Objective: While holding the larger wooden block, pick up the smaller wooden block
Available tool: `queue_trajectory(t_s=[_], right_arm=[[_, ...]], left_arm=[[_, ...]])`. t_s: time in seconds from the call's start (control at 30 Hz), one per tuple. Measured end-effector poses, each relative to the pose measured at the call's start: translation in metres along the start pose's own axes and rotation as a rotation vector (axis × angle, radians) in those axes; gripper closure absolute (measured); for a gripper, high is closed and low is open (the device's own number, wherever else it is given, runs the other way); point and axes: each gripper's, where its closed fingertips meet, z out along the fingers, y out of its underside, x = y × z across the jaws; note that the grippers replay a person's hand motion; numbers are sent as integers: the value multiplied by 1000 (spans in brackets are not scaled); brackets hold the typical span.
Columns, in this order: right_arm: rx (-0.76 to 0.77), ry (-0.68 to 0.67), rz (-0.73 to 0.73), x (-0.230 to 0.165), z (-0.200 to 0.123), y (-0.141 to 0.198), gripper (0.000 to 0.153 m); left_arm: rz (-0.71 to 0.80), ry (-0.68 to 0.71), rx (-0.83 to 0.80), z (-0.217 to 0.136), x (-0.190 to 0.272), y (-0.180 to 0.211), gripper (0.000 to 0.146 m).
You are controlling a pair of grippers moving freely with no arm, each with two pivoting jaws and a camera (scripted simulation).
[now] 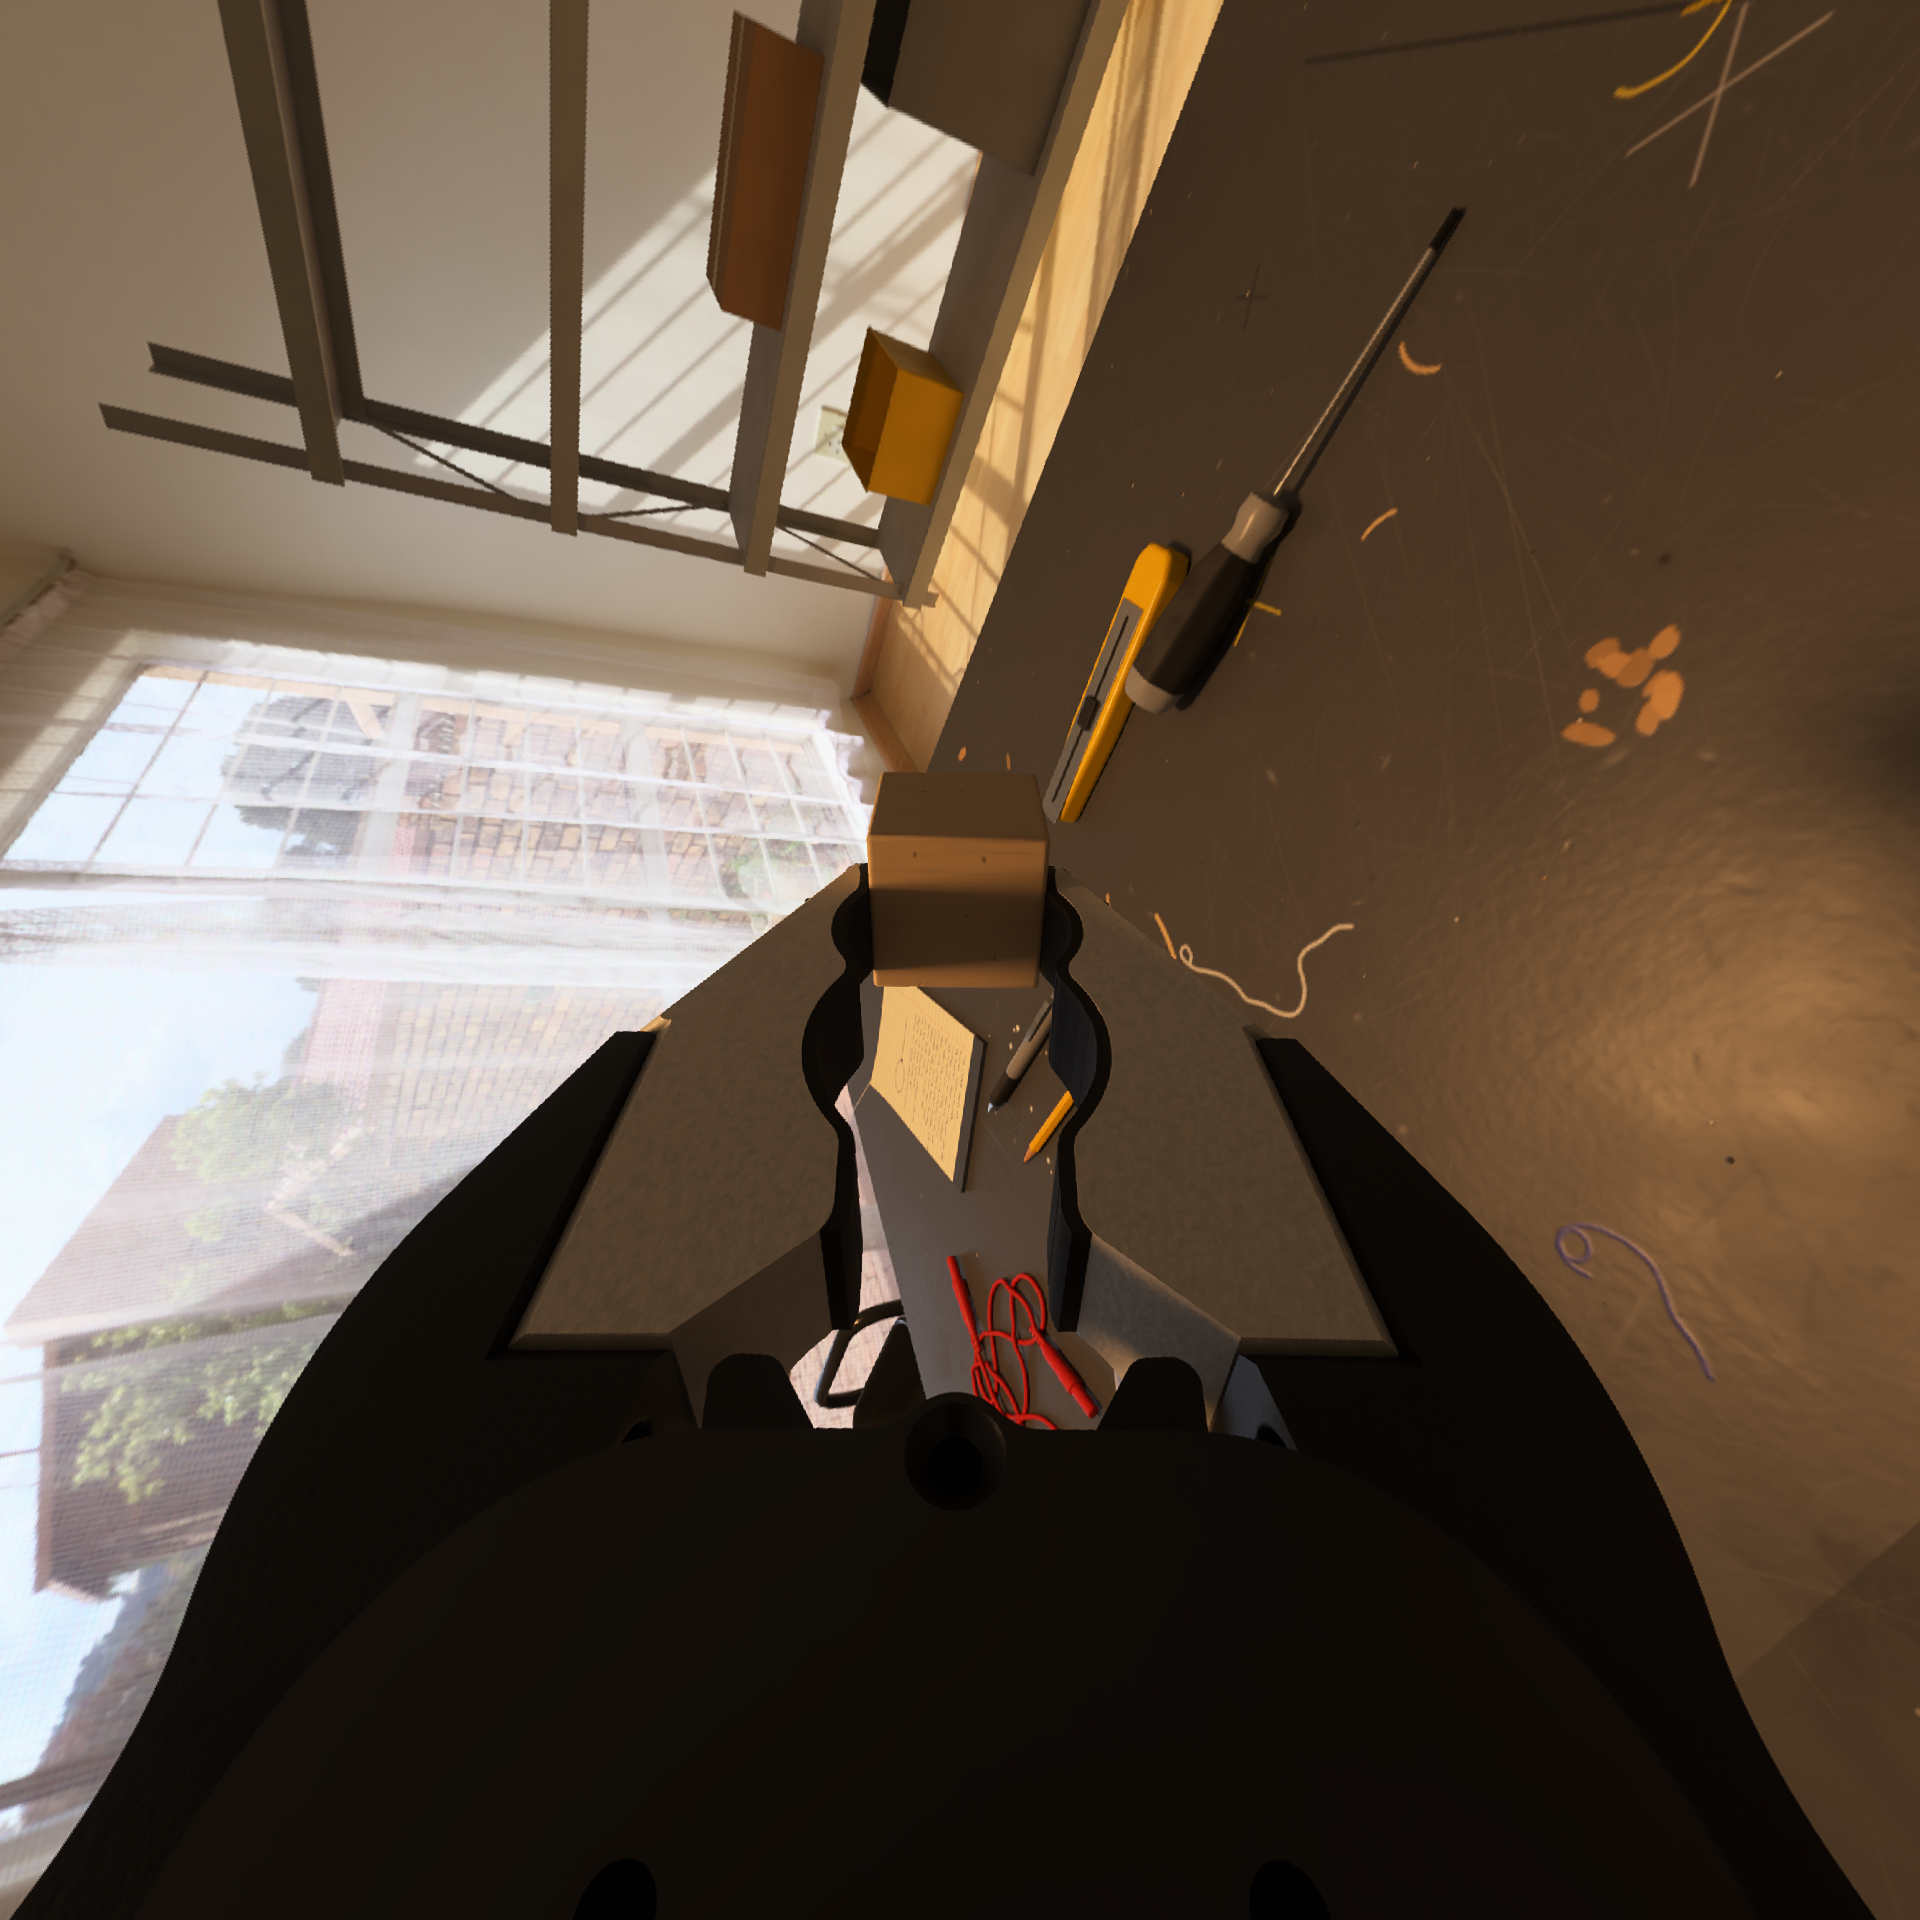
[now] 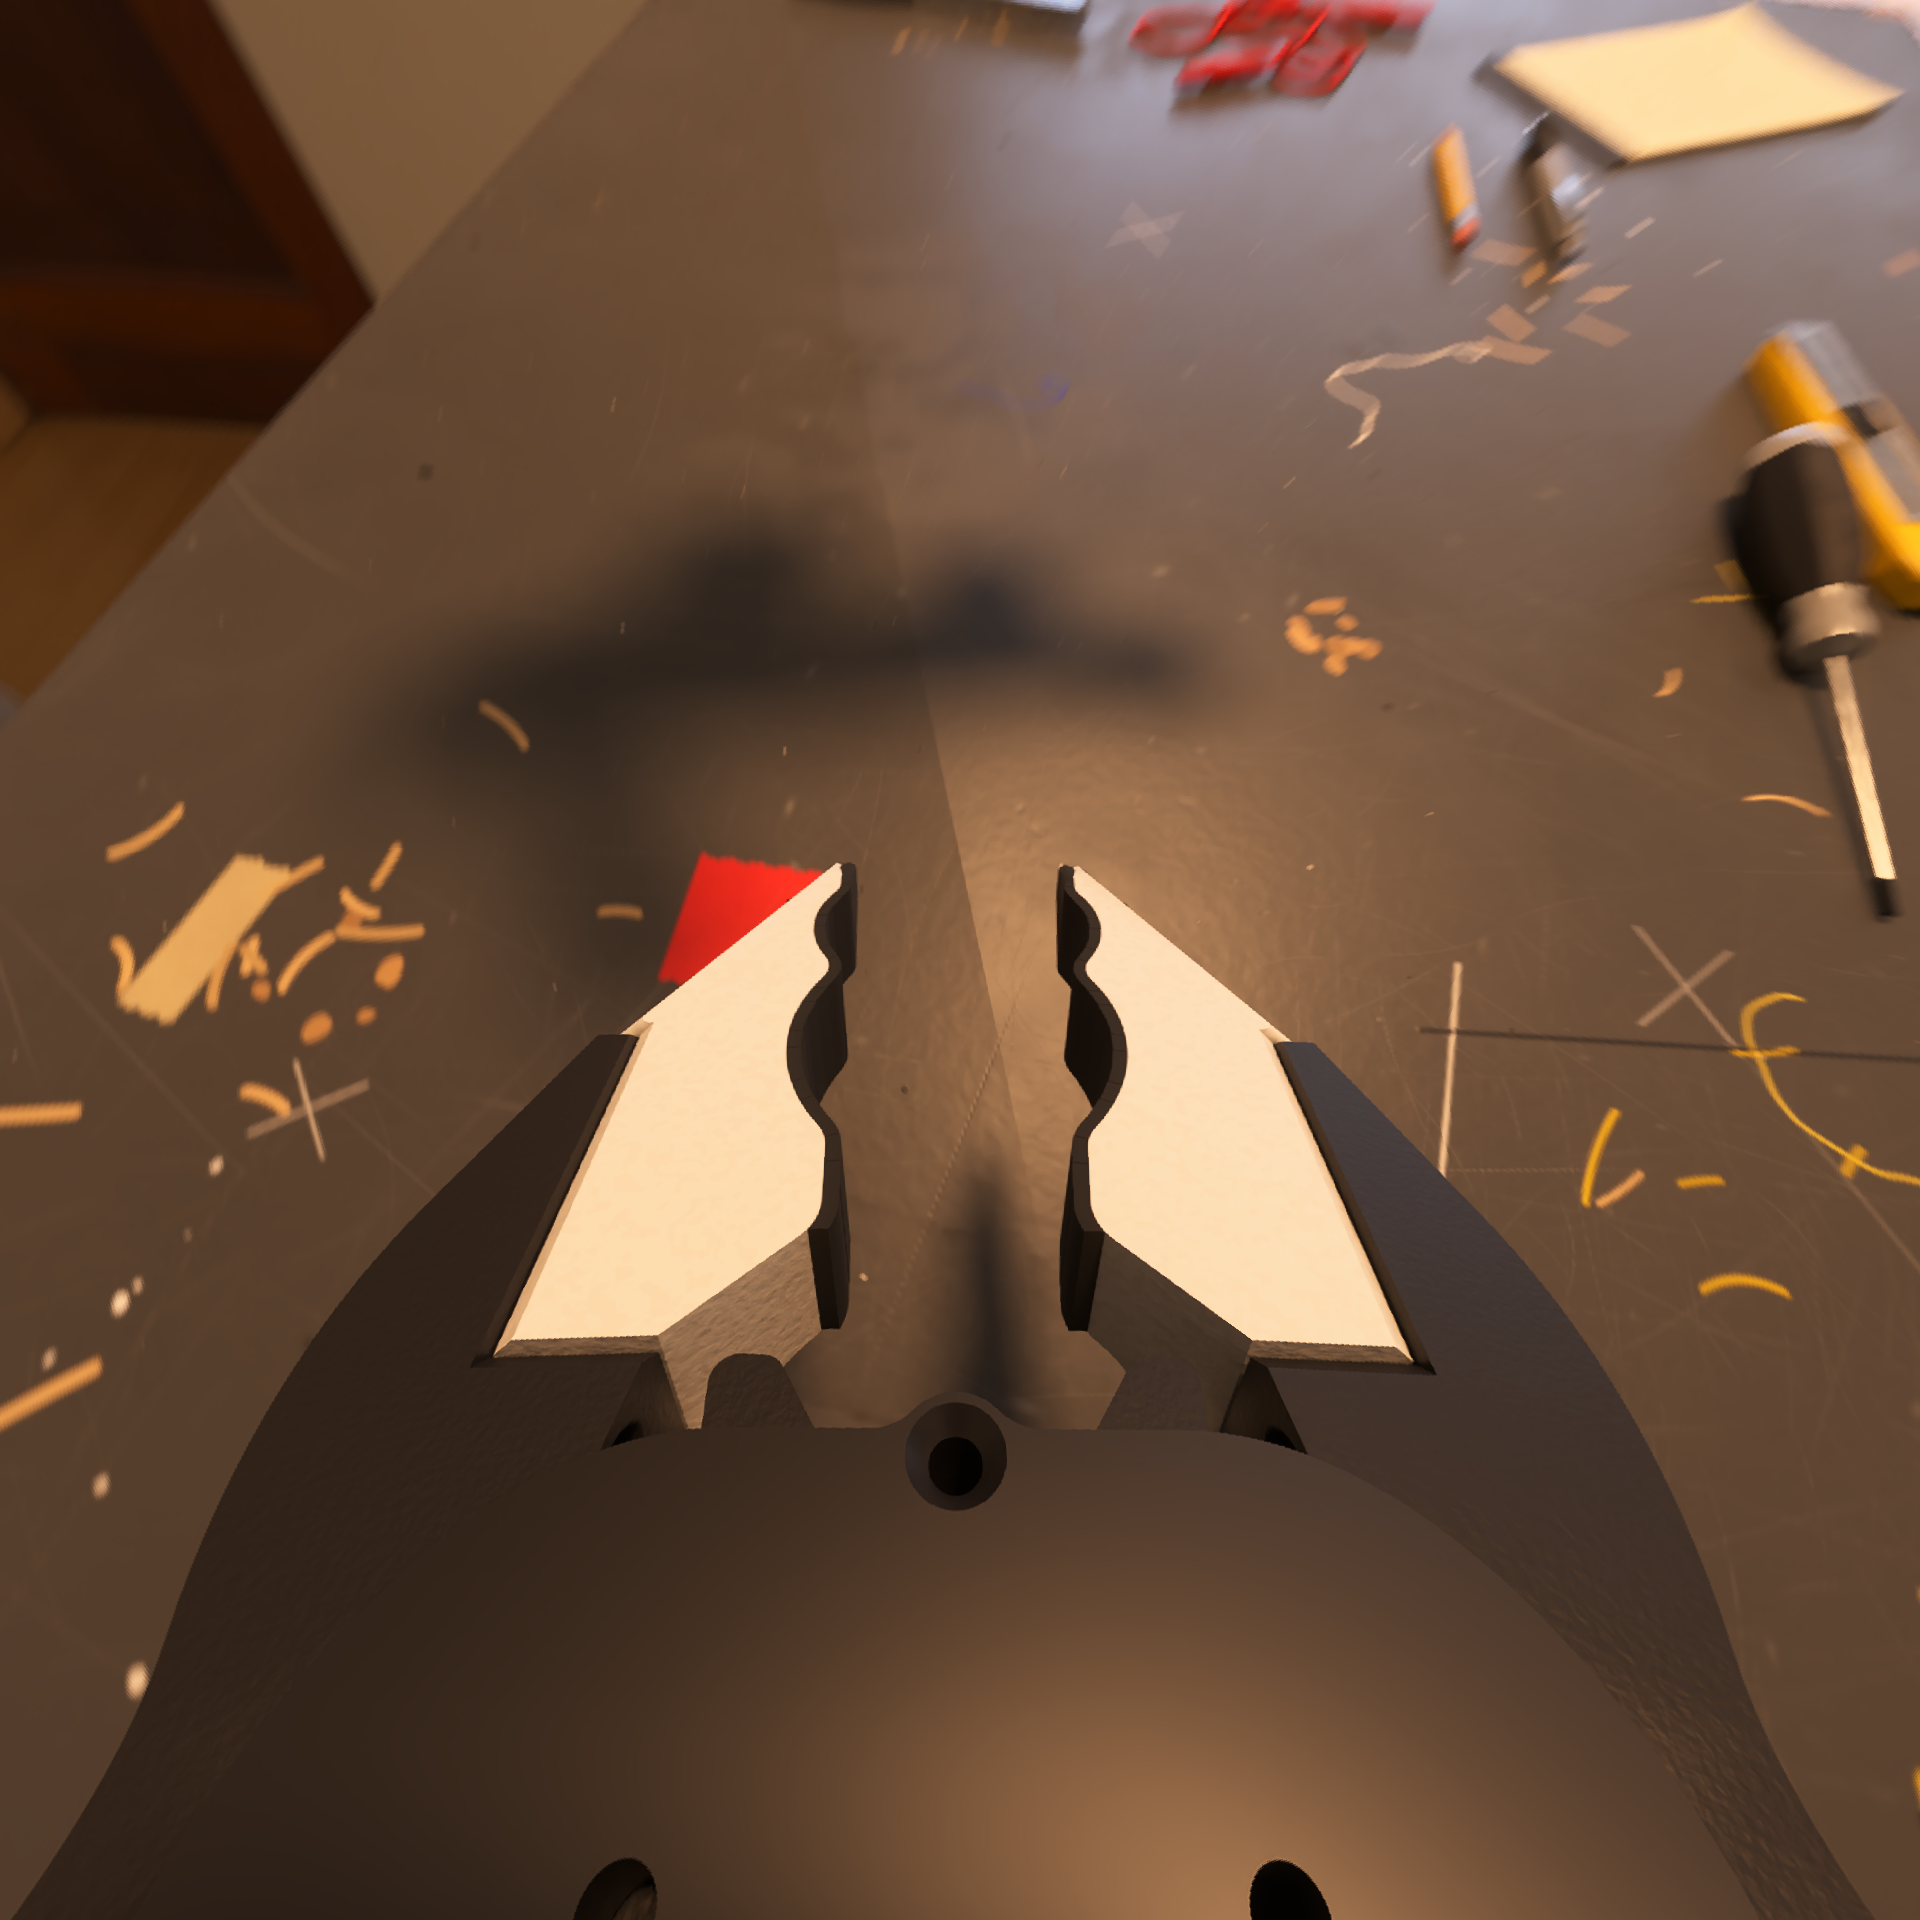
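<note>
Left wrist view: left gripper point(image 1: 956, 883) clamps the wooden block point(image 1: 956, 878); right gripper point(image 2: 956, 883), parted and empty beside red tape point(image 2: 732, 909), must find the smaller block, unseen.

Wooden block point(image 1: 956, 878): pale, cube-like, plain faces with small dark specks. Clamped between the tips of the left gripper point(image 1: 957, 883), lifted off the dark worktop point(image 1: 1507, 935).
</note>
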Motion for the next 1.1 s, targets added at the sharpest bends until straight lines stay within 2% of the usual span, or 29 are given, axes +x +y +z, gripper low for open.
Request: queue_trajectory(t_s=[0.1,0.17,0.27,0.37,0.43,0.5,0.57,0.67,0.73,0.8,0.87,1.0,1.1], right_arm=[[44,131,29,-9,-14,-4,101],[-67,188,86,-17,-11,14,97],[-295,155,184,-38,3,53,90],[-390,173,222,-46,6,81,88],[-412,187,231,-45,5,91,95],[-360,189,258,-42,8,90,110],[-310,152,306,-42,12,87,132],[-278,82,369,-47,19,80,140],[-187,26,402,-53,23,66,140],[5,-92,490,-60,17,35,140],[236,-194,571,-60,-8,-3,140],[639,-284,595,-47,-96,-70,140],[787,-185,519,-36,-171,-98,140]], left_arm=[[-3,-6,27,0,1,-9,115],[-16,-27,44,2,0,-16,115],[-60,-71,45,4,-5,-24,115],[-105,-103,50,4,-9,-29,115],[-124,-125,57,4,-11,-32,115],[-140,-143,65,3,-13,-35,115],[-152,-157,78,1,-15,-38,115],[-154,-165,91,0,-15,-41,115],[-153,-163,92,0,-15,-41,115],[-158,-160,89,0,-15,-40,115],[-166,-161,87,0,-17,-38,115],[-190,-166,88,-5,-22,-33,115],[-232,-154,104,-10,-28,-30,115]])
